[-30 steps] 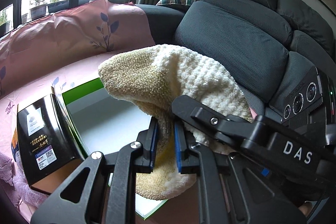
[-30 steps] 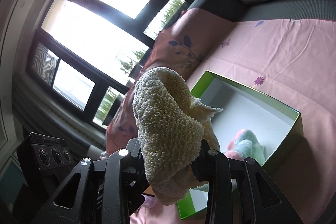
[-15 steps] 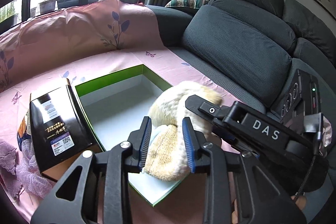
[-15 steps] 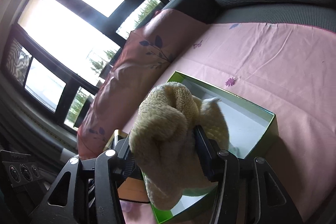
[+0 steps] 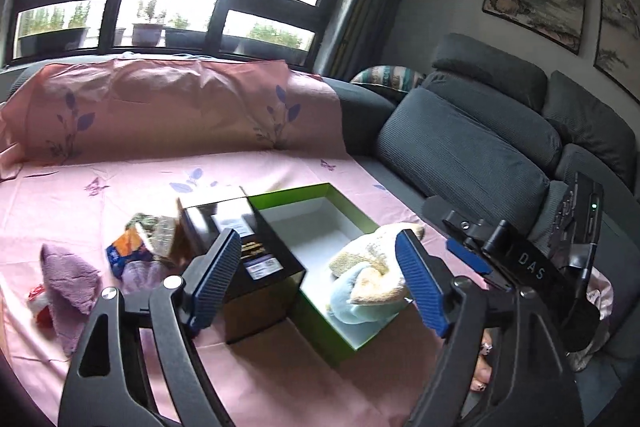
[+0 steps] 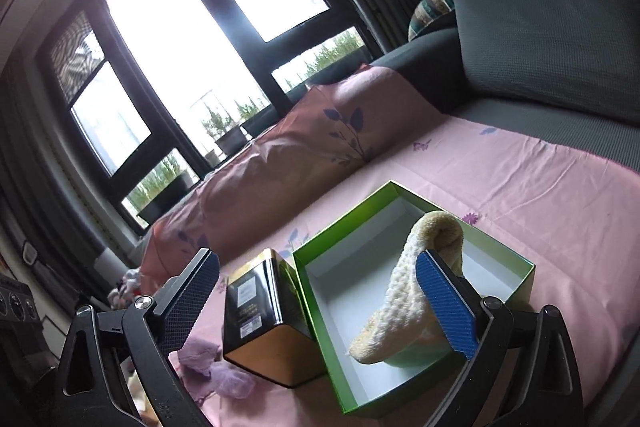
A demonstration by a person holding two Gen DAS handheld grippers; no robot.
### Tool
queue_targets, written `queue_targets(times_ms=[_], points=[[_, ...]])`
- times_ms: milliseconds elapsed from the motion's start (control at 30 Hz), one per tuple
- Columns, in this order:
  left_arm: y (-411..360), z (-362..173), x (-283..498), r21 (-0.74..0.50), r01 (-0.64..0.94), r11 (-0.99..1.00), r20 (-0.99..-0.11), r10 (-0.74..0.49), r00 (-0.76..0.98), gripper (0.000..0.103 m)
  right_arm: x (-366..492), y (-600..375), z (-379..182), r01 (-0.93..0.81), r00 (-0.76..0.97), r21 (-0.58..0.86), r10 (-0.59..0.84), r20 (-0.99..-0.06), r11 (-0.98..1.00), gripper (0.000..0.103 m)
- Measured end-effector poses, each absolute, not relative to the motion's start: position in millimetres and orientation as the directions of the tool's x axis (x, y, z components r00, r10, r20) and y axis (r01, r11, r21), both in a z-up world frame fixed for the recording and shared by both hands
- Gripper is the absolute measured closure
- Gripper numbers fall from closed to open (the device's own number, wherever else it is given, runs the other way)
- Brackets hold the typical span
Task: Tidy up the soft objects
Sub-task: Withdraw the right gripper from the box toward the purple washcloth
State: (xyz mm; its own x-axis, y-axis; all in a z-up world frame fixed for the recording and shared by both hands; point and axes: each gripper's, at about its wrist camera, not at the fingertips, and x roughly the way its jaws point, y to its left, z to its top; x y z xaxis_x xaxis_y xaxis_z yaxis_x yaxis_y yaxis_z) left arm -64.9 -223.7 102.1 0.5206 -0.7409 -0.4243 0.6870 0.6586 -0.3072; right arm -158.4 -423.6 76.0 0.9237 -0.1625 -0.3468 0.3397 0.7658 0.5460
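I can't make out the small colourful items [image 5: 132, 251] left of the glossy black box [image 5: 256, 267]; they're blurred. The right gripper's blue pad [image 6: 446, 307] hides part of the fluffy cream sock [image 6: 404, 291].

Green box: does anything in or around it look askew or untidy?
Yes. The cream towel lies bunched in the green box, one end arching above the rim, not folded flat. Beside the black box, purple cloths lie scattered on the pink sheet.

The white letters "DAS" stand on the black arm of the right gripper [image 5: 532, 267], seen from the left wrist camera. The glossy black rectangular box [image 5: 256, 259] beside the green cardboard box [image 5: 320, 331] carries gold print and a white label, both too small to read.
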Motion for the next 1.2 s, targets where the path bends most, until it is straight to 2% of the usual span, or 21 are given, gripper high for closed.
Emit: queue_targets(times_ms=[133,367,500,600,800,967,1200], points=[[-178.4,94.6,-55.4,-0.321,0.596,0.736,-0.439,-0.673,0.595,0.024,-148.9,-399.5,87.1,0.292,0.935,0.506,-0.131,-0.33,0.812,0.004],[-107.8,66.5,-39.1,-0.275,0.424,0.863,-0.518,-0.504,0.691,0.024,-127.5,-347.3,98.5,0.186,0.941,0.41,-0.041,-0.336,0.893,0.004],[-70.7,39.8,-32.2,-0.319,0.312,0.895,-0.536,-0.441,0.719,0.024,-114.7,-319.5,100.7,0.119,0.937,0.376,0.022,-0.35,0.919,0.004],[-56.8,22.7,-18.0,-0.311,0.226,0.923,-0.593,-0.374,0.713,0.025,-105.4,-300.4,98.6,0.095,0.927,0.352,0.046,-0.372,0.931,0.004],[-22.4,6.8,-5.7,-0.307,0.177,0.935,-0.612,-0.336,0.716,0.025,-83.9,-276.9,86.4,0.014,0.897,0.389,0.16,-0.412,0.921,0.004],[-2.7,-0.3,-0.1,-0.37,0.129,0.92,-0.624,-0.349,0.699,0.025,-68.1,-259.9,79.2,-0.004,0.873,0.396,0.196,-0.447,0.918,0.004],[1.6,-4.8,-2.3,-0.343,0.117,0.932,-0.637,-0.323,0.7,0.025,-53.1,-242.0,68.5,-0.073,0.835,0.441,0.297,-0.464,0.895,0.004]])
